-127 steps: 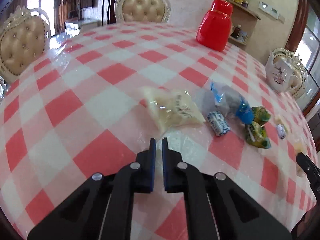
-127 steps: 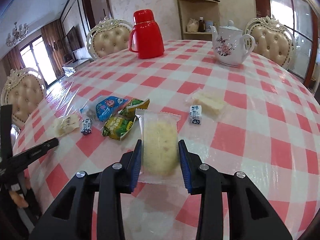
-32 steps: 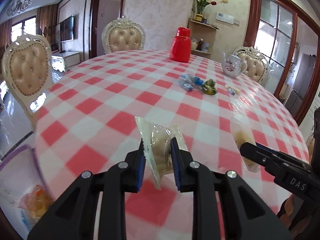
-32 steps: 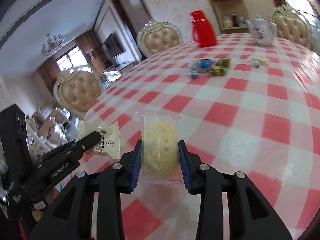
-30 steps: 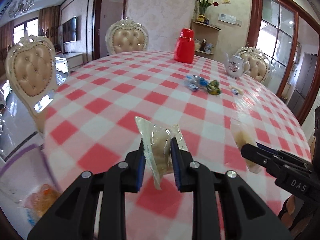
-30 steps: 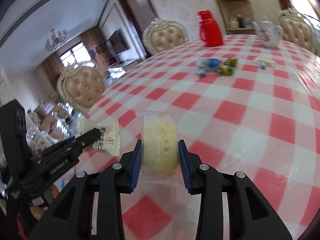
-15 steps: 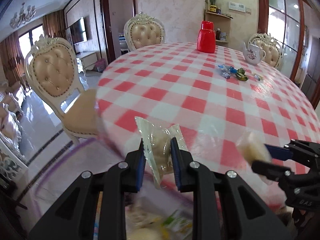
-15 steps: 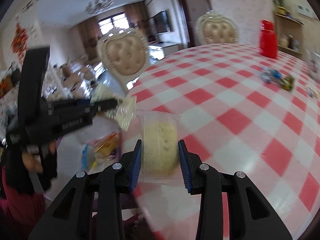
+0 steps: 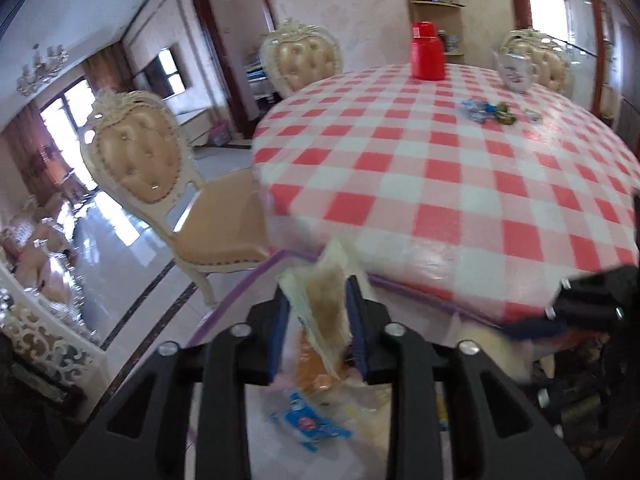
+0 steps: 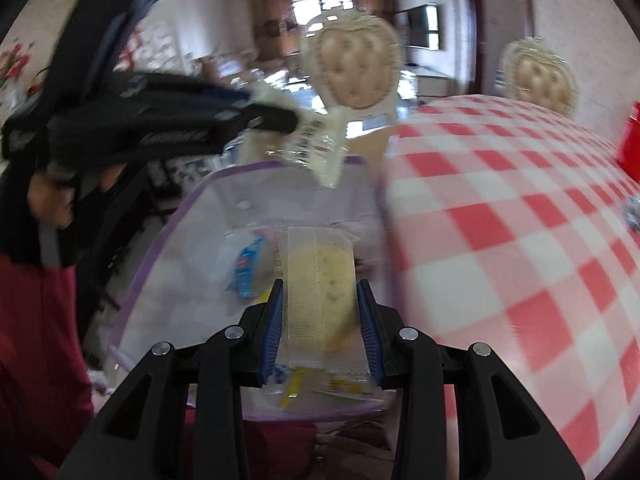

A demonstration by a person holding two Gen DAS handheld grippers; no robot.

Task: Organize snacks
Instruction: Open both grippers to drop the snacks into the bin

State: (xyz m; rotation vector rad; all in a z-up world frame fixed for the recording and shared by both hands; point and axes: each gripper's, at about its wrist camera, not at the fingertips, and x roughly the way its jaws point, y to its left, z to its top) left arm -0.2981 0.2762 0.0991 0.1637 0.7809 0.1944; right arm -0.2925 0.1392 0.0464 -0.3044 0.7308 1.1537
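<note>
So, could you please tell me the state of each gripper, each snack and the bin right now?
Left gripper: fingers have just been opening, bread packet between them, tilted, over the bin.
Right gripper: shut on the cake packet, upright, over the bin.
Bin: open, beside the table, several snacks already inside.
Loose snacks: lying far across the table, untouched.

left hand-held gripper (image 9: pixel 318 332): jaws just opening, angled down | right hand-held gripper (image 10: pixel 320 320): clamped, angled down
</note>
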